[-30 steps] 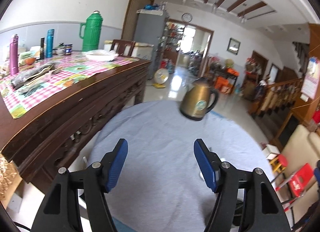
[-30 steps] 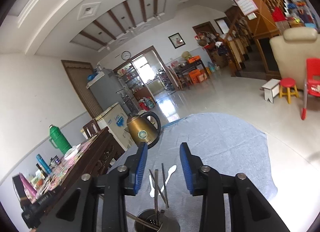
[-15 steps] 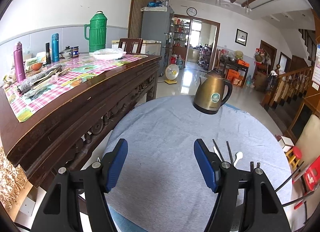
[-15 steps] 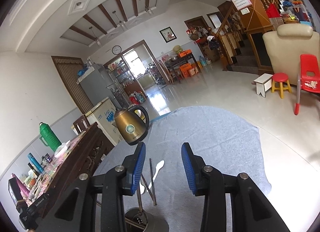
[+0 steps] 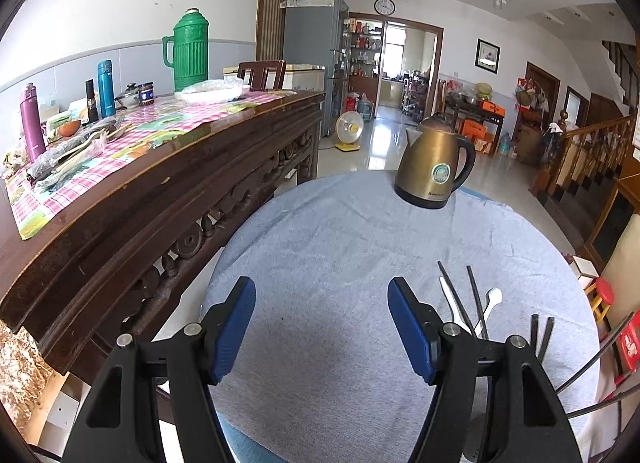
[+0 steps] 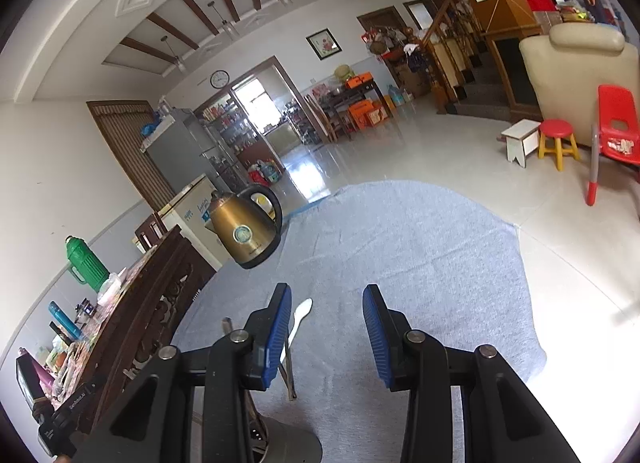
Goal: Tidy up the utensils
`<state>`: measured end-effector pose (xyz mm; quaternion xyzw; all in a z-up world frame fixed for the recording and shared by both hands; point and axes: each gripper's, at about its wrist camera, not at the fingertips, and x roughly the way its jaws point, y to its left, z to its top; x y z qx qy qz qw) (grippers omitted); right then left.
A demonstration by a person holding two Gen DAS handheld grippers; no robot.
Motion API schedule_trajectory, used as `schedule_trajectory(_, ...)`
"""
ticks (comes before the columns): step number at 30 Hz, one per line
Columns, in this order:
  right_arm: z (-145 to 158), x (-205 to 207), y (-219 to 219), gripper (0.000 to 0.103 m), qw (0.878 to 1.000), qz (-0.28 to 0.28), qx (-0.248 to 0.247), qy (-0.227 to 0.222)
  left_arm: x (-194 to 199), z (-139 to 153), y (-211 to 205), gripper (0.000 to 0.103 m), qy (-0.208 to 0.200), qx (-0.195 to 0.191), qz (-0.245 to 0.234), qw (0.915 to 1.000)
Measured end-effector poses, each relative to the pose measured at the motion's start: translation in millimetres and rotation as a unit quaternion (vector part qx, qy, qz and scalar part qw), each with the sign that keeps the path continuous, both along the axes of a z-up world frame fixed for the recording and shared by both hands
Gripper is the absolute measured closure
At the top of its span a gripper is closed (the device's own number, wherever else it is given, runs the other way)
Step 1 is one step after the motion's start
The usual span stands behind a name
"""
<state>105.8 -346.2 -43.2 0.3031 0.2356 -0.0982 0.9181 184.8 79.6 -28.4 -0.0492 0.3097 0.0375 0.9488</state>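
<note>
Black chopsticks [image 5: 456,299] and white spoons [image 5: 491,300] stand to the right of my left gripper [image 5: 320,291], over a round table with a grey-blue cloth [image 5: 340,231]. That gripper hangs open with only cloth between its blue pads. In the right wrist view a white spoon [image 6: 301,315] and chopsticks [image 6: 289,377] rise from a metal utensil holder [image 6: 288,443] at the bottom edge, just left of my right gripper [image 6: 326,295]. It is open too, narrower, with nothing in it. Its left finger hides most of the holder.
A brass-coloured kettle [image 5: 434,167] stands at the far edge of the table. Close on the left runs a dark carved sideboard [image 5: 160,191] with a green thermos [image 5: 191,51] and bottles. Red plastic chairs [image 6: 616,131] and stools stand on the tiled floor to the right.
Both grippers have sunk and tipped down toward the table. The utensils have come into the left view at the right; in the right view the holder has slid to the lower edge. Jaws unchanged.
</note>
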Motion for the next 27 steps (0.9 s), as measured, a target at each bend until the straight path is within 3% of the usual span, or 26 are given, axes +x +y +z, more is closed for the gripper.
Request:
schedule_trajectory(19, -49, 36, -6, 0.063, 0.998, 0.017, 0.027, 0.053, 32, -42, -8, 0.034, 0.053, 0.007, -0.002, 0.9986)
schedule_trajectory(23, -62, 55, -10, 0.063, 0.996, 0.041, 0.04, 0.072, 41, -52, -10, 0.034, 0.069, 0.006, -0.009, 0.9976)
schedule_trajectory(27, -90, 99, -18, 0.063, 0.984, 0.108, 0.082, 0.112, 59, -62, -18, 0.034, 0.09, -0.005, -0.039, 0.9952)
